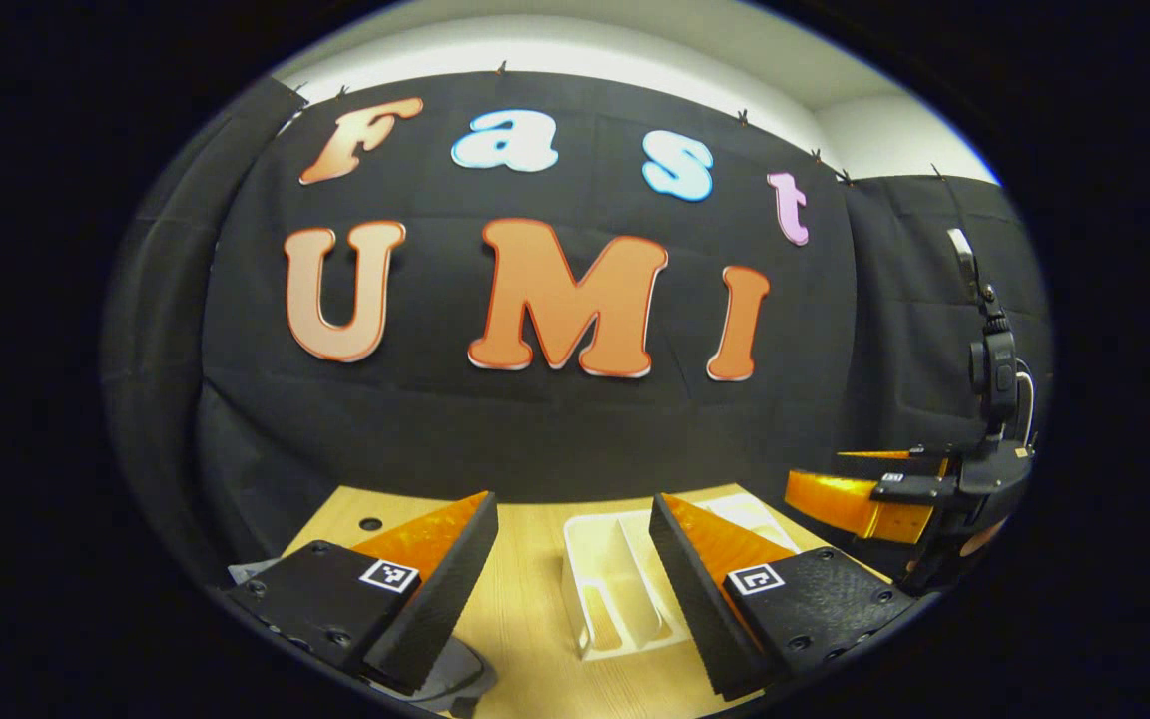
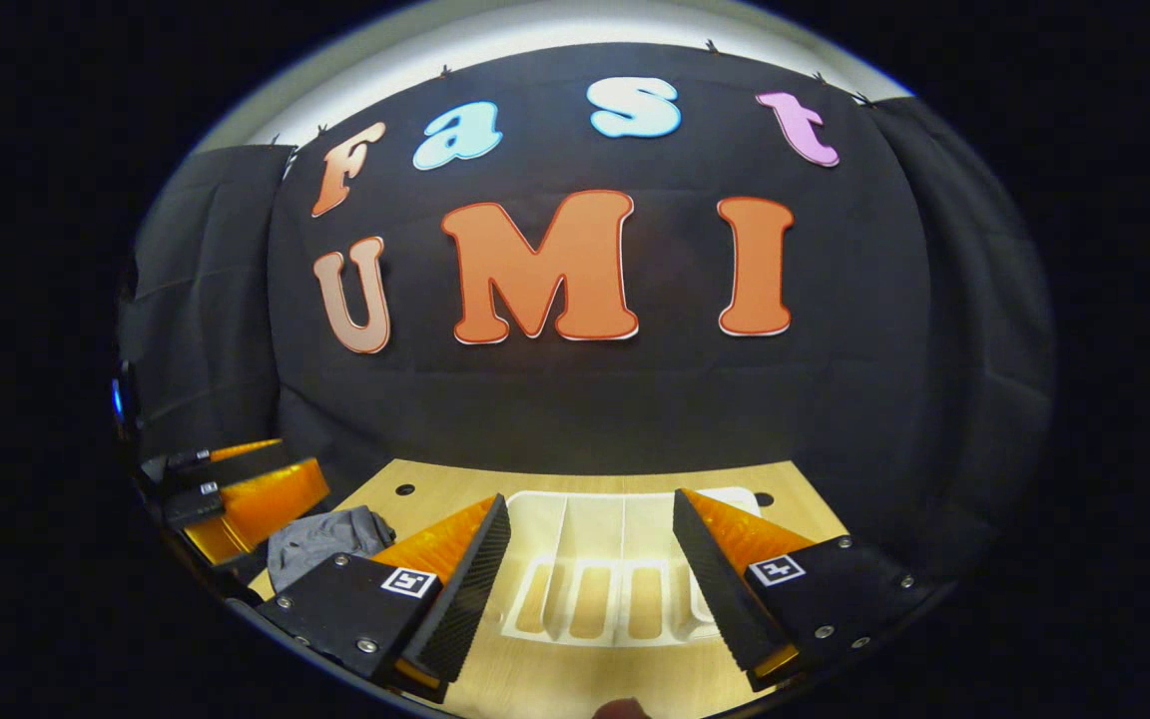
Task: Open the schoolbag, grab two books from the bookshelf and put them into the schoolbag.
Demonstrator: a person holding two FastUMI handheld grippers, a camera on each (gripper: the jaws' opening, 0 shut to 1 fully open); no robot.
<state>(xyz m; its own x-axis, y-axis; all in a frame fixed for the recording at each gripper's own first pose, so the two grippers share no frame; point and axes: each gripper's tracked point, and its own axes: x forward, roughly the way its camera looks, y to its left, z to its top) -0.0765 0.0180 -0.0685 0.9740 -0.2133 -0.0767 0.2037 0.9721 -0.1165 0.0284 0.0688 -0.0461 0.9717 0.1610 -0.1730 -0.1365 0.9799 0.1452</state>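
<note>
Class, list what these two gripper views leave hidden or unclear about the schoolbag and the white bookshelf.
- Schoolbag: right gripper view shows just a grey fold, hidden behind the right gripper's finger; open or zipped unknown.
- Bookshelf: both grippers' fingers cover its ends; no books visible in its middle slots.
- Left gripper: open.

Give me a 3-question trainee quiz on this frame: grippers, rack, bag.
1. True or false: the left gripper is shut on a book.
2. In the right gripper view, the white bookshelf rack lies: A) between the right gripper's open fingers, on the wooden table; B) on top of the grey schoolbag; C) held in the air by the other gripper.
3. Fill in: the slots of the rack that can be seen hold ___ books.

Key: 1 false, its fingers stand apart with nothing between them; 2 A; 3 no.
</note>
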